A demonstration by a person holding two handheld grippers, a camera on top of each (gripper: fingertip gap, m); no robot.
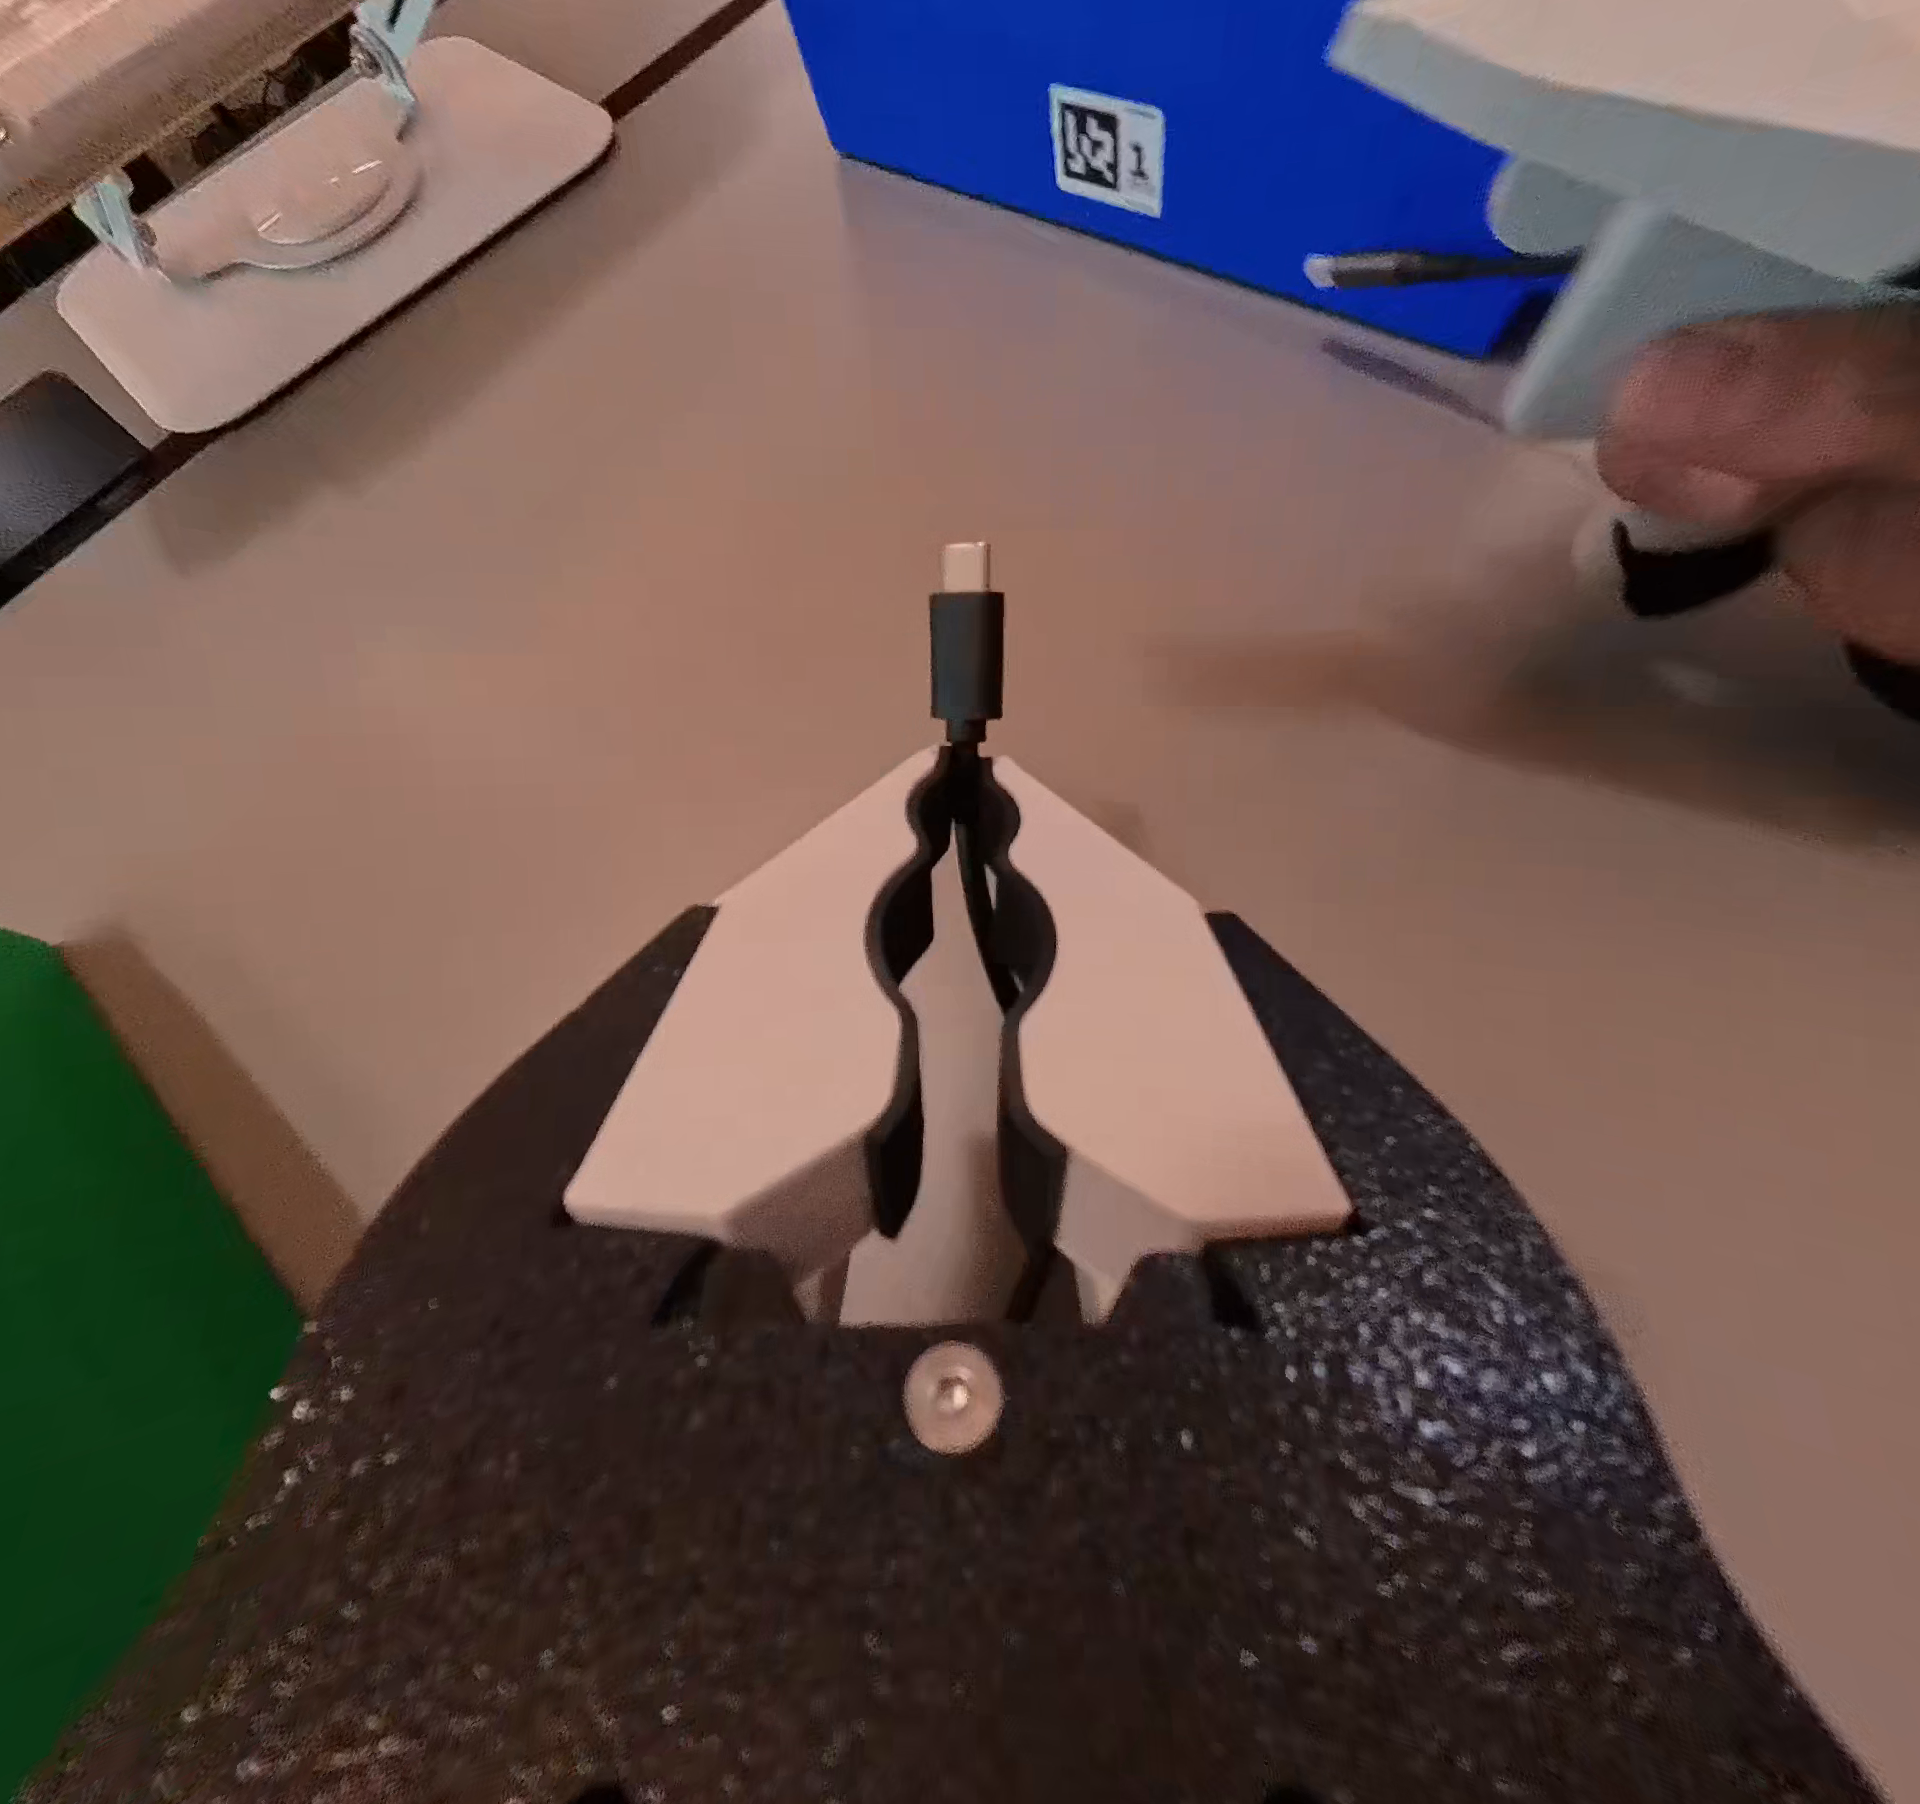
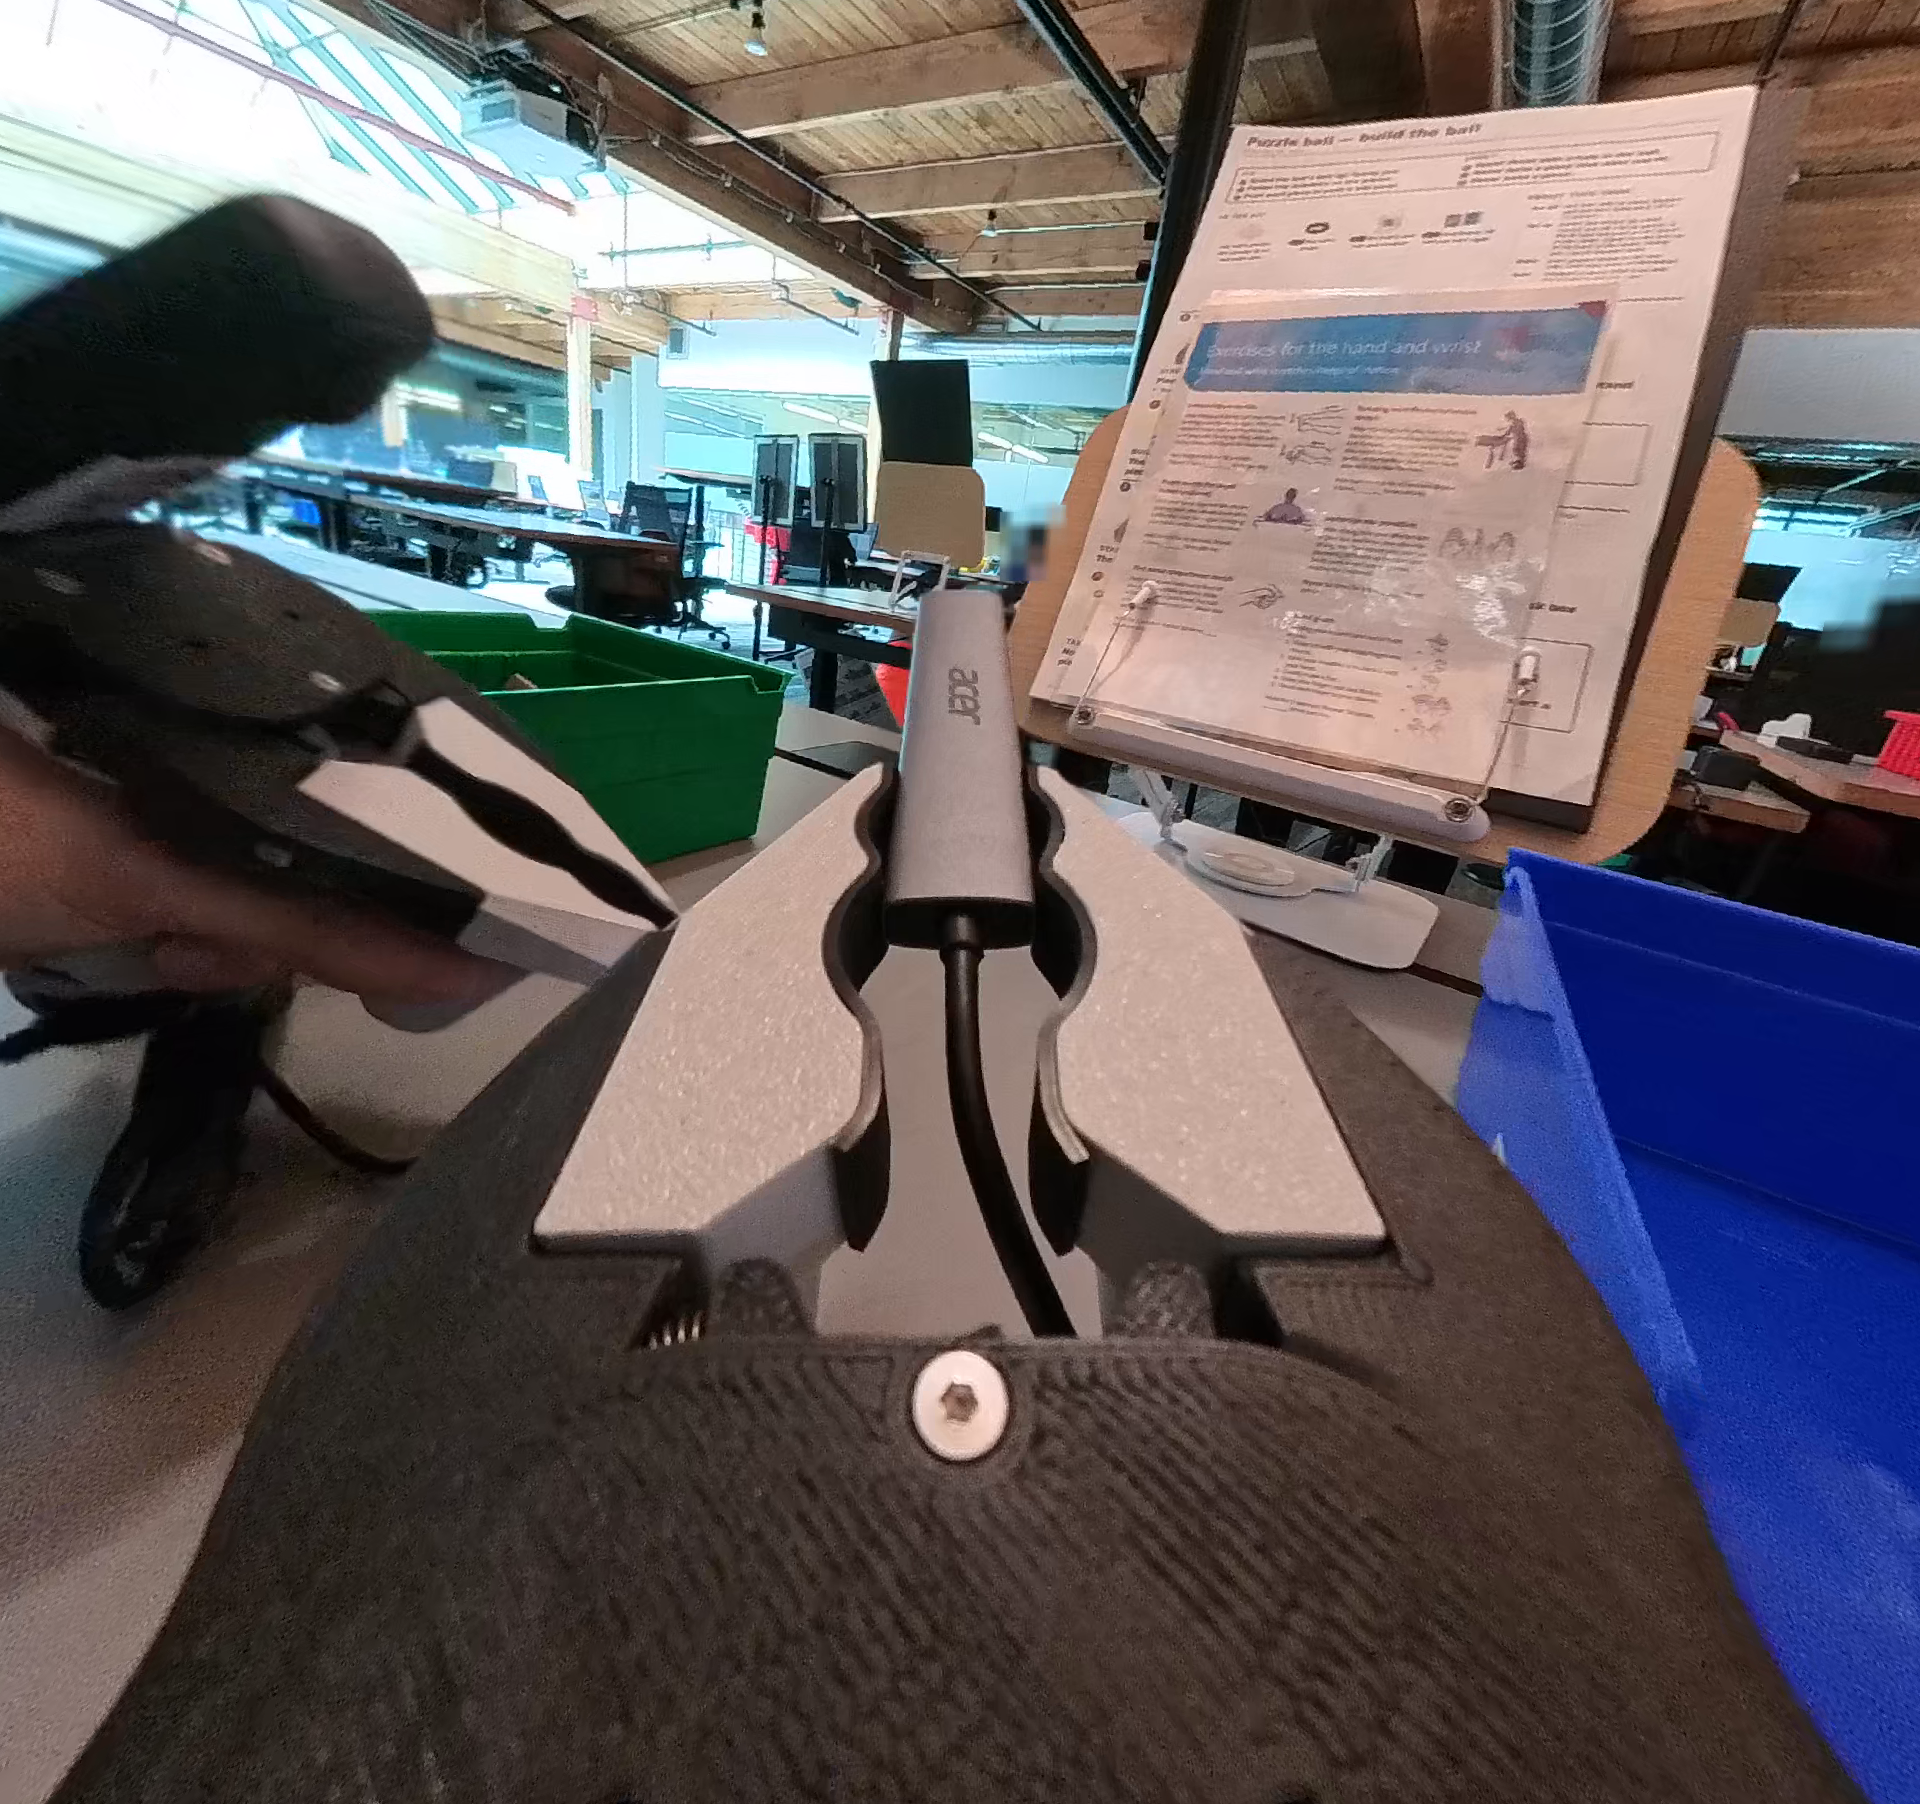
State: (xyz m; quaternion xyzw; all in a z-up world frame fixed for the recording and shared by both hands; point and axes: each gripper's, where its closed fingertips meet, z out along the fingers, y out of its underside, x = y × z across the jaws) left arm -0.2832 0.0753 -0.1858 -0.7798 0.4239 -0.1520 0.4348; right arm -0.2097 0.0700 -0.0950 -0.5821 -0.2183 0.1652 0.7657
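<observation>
Left hand-held gripper (image 1: 964, 767) is pinched closed at the tips. Right hand-held gripper (image 2: 961, 798) is clamped, fingers pointing forward and up

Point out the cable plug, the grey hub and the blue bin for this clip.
cable plug (image 1: 968, 648): left wrist view, on its black housing.
grey hub (image 2: 961, 778): right wrist view, on its top face.
blue bin (image 2: 1714, 1079): right wrist view, on its inner wall.

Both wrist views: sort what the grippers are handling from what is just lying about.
In hand:
left gripper, shut on the black cable with its metal plug tip
right gripper, shut on the grey hub with a black lead

Lying about:
blue bin
green bin
document stand with printed sheets
table
</observation>
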